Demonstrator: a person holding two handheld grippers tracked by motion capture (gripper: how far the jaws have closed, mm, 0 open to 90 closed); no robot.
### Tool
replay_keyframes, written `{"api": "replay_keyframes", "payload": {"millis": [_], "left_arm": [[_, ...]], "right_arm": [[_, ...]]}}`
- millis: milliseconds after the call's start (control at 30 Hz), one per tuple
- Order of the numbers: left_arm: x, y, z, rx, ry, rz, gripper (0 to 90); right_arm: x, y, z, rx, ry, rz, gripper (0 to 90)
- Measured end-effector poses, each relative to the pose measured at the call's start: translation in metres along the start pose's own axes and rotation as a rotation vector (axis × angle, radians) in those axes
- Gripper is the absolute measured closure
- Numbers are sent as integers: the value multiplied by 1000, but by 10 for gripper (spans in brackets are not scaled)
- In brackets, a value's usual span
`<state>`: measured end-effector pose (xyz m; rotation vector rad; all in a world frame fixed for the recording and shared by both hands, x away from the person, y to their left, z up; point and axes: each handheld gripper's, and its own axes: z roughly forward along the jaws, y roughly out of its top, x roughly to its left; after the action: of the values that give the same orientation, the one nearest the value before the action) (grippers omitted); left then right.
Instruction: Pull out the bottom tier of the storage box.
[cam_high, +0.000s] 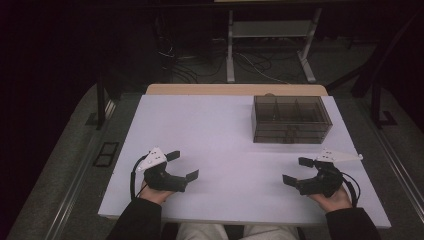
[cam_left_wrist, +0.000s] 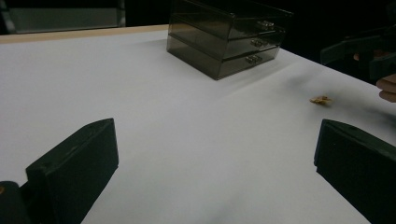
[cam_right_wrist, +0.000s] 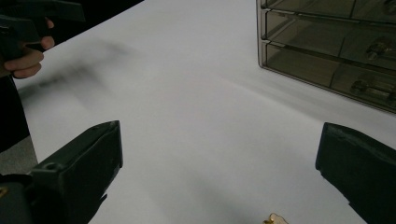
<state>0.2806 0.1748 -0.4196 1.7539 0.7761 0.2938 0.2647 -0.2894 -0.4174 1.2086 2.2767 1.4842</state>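
A smoky see-through drawer box (cam_high: 292, 120) with three stacked drawers stands at the back right of the white table (cam_high: 220, 135). It appears again in the left gripper view (cam_left_wrist: 229, 42) and the right gripper view (cam_right_wrist: 336, 51). A tiny golden object (cam_left_wrist: 321, 99) lies on the table close to the right gripper, low between its jaws (cam_right_wrist: 274, 219). My left gripper (cam_high: 183, 165) rests near the front left, open, with nothing between its jaws (cam_left_wrist: 217, 140). My right gripper (cam_high: 296, 171) rests near the front right, also open and holding nothing (cam_right_wrist: 219, 144).
A tan strip (cam_high: 235, 89) runs along the table's far edge. Beyond it, a metal stand (cam_high: 270, 45) and loose cables sit on the dark floor. The person's sleeves come in at the bottom edge. The other hand and its gripper (cam_right_wrist: 23, 42) show at the far left.
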Motion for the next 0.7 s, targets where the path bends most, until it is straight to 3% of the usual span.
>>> {"api": "replay_keyframes", "payload": {"millis": [700], "left_arm": [[0,-1,0,16,-10,-4,0]], "right_arm": [[2,1,1,8,-3,-12,4]]}}
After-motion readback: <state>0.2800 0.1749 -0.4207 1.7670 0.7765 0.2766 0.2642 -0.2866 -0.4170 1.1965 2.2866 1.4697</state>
